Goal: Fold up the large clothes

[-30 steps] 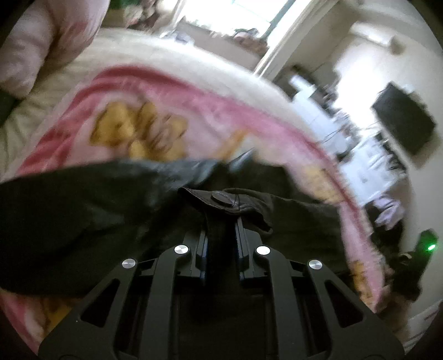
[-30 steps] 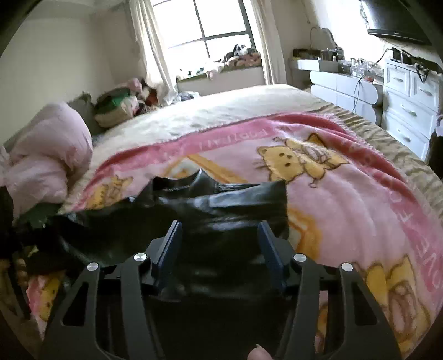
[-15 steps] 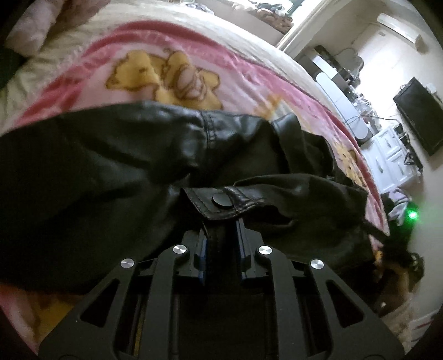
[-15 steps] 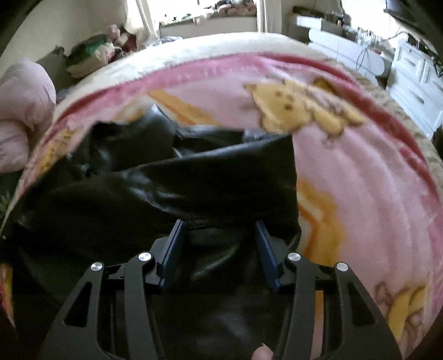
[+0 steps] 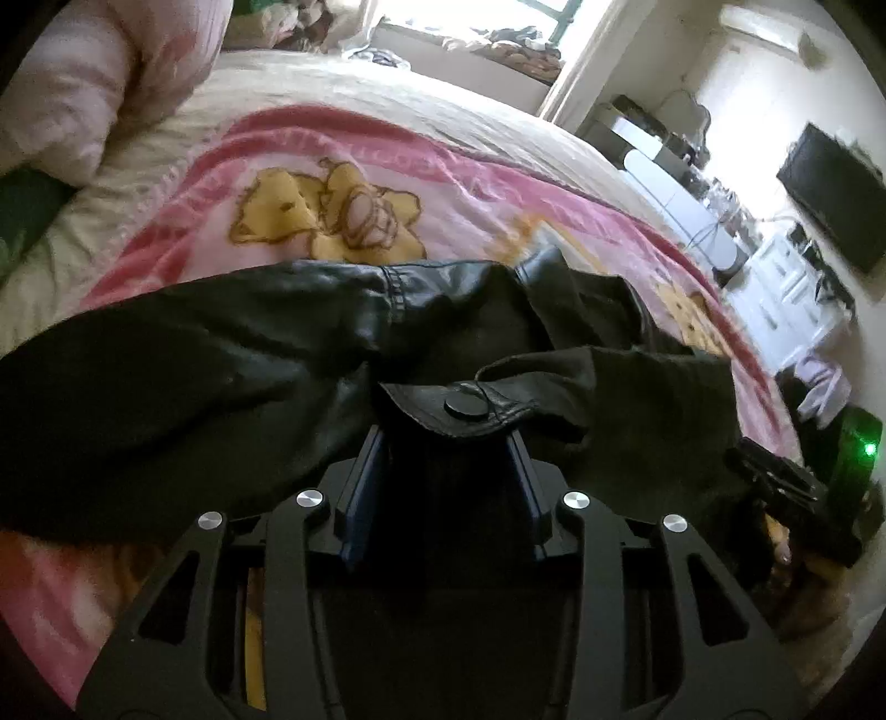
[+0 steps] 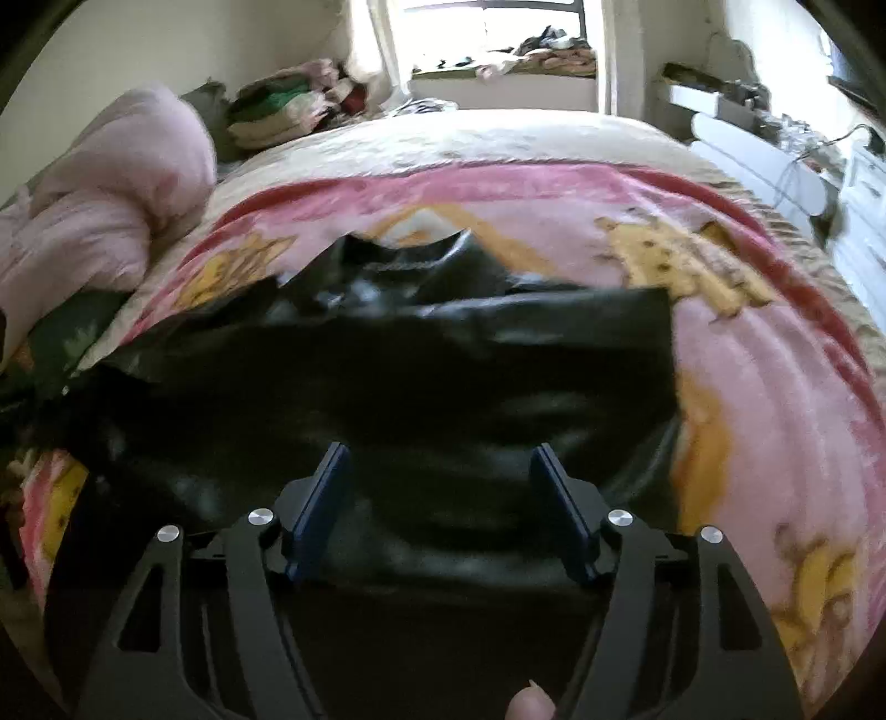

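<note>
A black leather jacket (image 5: 232, 376) lies spread across the pink cartoon-bear blanket (image 5: 454, 183) that covers the bed (image 6: 498, 138). In the left wrist view a snap tab (image 5: 459, 407) at the jacket's edge rests over the tips of the left gripper (image 5: 448, 443); the jaws have just been opening and now stand apart, the tab lying between and above them with no pad visibly pressing on it. A sleeve runs off to the left of the picture, and the collar (image 5: 545, 271) is bunched beyond the tab. In the right wrist view the right gripper (image 6: 443, 471) hovers over the jacket (image 6: 387, 387) with its jaws spread wide, having just been opening; dark leather fills the gap between the fingers, yet neither blue pad (image 6: 318, 498) is seen clamping it. The jacket's straight right edge ends on the blanket (image 6: 775, 387), just beyond the gripper.

Only the left wrist view shows the snap tab, the wall-mounted television (image 5: 830, 194) and, at lower right, the other gripper unit with a green light (image 5: 869, 448). Only the right wrist view shows the window (image 6: 487, 33), the pile of folded clothes (image 6: 288, 105) beside the pink quilt (image 6: 111, 188), and a fingertip (image 6: 529, 706) at the bottom edge.
</note>
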`<move>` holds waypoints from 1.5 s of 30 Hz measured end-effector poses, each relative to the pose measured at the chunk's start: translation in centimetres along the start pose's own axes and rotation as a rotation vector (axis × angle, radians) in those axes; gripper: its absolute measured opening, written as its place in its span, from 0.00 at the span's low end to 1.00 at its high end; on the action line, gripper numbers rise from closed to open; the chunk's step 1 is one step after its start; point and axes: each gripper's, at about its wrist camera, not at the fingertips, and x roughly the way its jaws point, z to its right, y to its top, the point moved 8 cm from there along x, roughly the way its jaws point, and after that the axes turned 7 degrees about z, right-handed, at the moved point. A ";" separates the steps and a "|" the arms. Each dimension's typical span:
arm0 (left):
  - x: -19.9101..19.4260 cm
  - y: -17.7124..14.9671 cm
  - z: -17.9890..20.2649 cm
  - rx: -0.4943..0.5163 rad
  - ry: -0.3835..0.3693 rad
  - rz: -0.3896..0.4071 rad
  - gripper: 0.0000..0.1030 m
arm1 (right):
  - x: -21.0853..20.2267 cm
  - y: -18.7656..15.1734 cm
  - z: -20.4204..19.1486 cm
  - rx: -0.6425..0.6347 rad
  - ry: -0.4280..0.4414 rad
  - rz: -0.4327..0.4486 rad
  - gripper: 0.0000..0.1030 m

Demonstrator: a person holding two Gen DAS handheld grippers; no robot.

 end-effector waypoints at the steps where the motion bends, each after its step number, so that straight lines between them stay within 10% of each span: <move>1: -0.1 -0.1 0.4 0.014 0.006 0.002 0.32 | 0.0 -0.5 -0.5 0.000 0.005 -0.012 0.67; 8: 2.3 -0.2 -2.3 0.032 0.192 -0.001 0.37 | 2.1 -4.2 -1.5 0.011 -0.037 -0.120 0.73; 13: 0.3 0.3 -1.7 -0.011 0.122 0.024 0.40 | 1.8 -3.7 -1.8 0.013 -0.035 -0.108 0.75; 24: -2.0 -1.3 1.0 0.039 0.153 0.047 0.90 | -3.6 -2.0 -4.8 0.015 0.067 0.003 0.94; 45: -7.1 -1.2 -8.6 -0.121 0.401 0.110 0.91 | -4.7 1.5 -18.1 -0.155 0.179 0.093 0.96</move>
